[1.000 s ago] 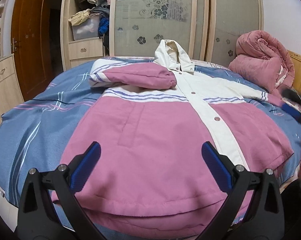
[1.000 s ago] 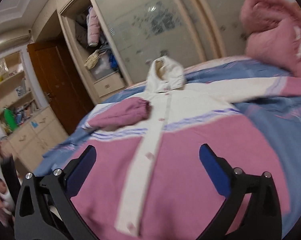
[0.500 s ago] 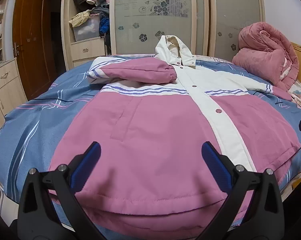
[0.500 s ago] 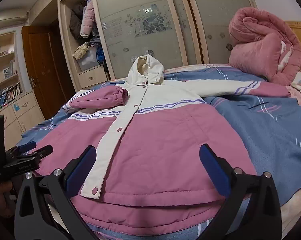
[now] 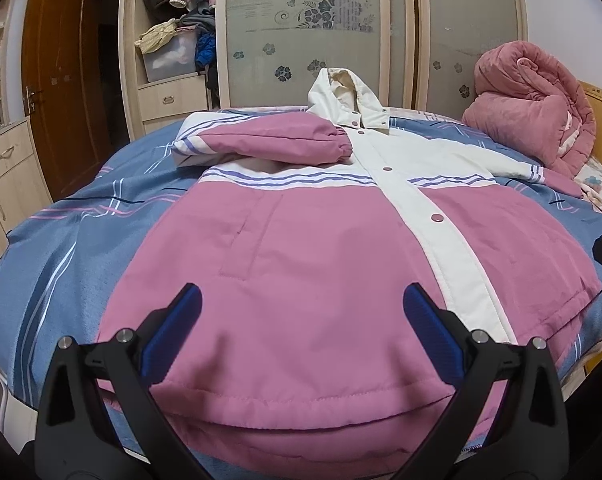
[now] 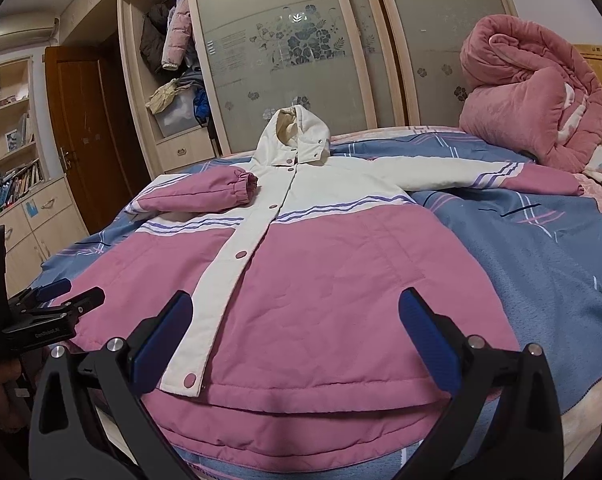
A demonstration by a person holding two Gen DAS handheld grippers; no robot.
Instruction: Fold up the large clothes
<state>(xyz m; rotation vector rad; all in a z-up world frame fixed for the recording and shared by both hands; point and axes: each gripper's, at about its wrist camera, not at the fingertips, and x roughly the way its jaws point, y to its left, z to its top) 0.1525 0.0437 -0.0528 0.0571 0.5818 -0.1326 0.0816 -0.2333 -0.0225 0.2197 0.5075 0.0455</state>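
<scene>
Jacket [image 5: 321,264] lies front-up on the bed [image 5: 61,248], buttoned, its hem at the near edge just ahead of both tools. The left gripper [image 5: 301,320] and right gripper [image 6: 297,320] each hover over the hem with jaws wide apart, holding nothing. From here, padded fabric is the risk: a pinch may catch only the top layer, so the fold drags unevenly, and the hem could slip off the bed edge. Farther up, one sleeve [image 5: 269,140] is already folded across the chest and may slide off if the body is lifted carelessly. Only the right view shows the other sleeve [image 6: 481,176] stretched out fully toward the quilt [image 6: 529,96], plus the left gripper itself from the side.
</scene>
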